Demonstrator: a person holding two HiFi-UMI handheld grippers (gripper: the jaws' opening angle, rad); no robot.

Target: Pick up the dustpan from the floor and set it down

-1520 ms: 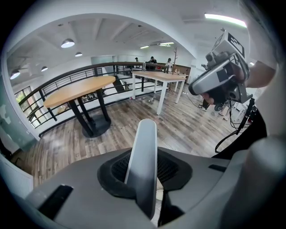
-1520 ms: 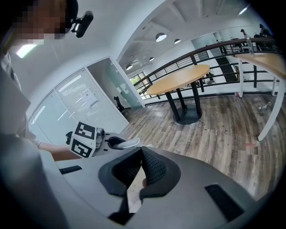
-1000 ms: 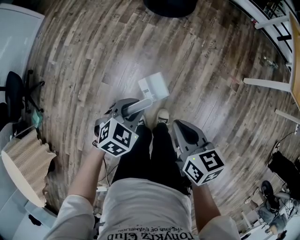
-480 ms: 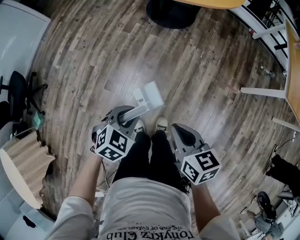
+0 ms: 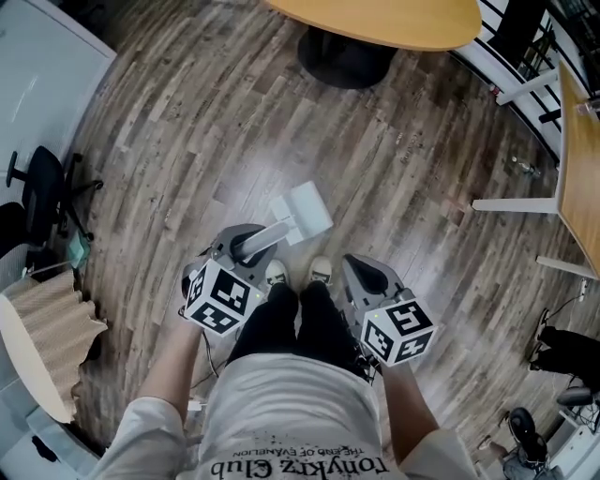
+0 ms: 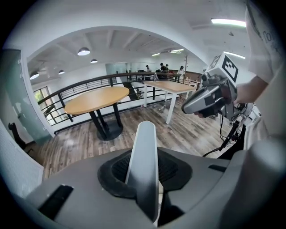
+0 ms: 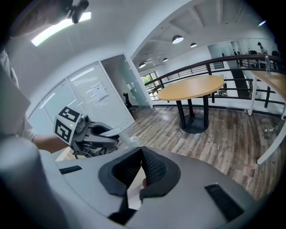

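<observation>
The white dustpan (image 5: 302, 212) hangs over the wooden floor just ahead of the person's shoes. Its long grey-white handle (image 5: 262, 242) runs back into my left gripper (image 5: 246, 247), which is shut on it. In the left gripper view the handle (image 6: 144, 147) stands up between the black pads (image 6: 120, 170); the pan itself is hidden there. My right gripper (image 5: 361, 272) is held beside the person's right leg, its pads meeting at the tips with nothing between them (image 7: 139, 172). From the right gripper view, the left gripper (image 7: 89, 134) and the handle (image 7: 117, 130) show at the left.
A round wooden table (image 5: 384, 19) on a black base (image 5: 342, 58) stands ahead. At the right is a desk with white legs (image 5: 520, 202). A black office chair (image 5: 37, 187) and a beige corrugated sheet (image 5: 47, 314) are at the left. A railing (image 6: 89, 85) lies behind the table.
My left gripper has risen with the dustpan, which now hangs closer to the shoes. The right gripper has come up a little. The round table has come into the head view.
</observation>
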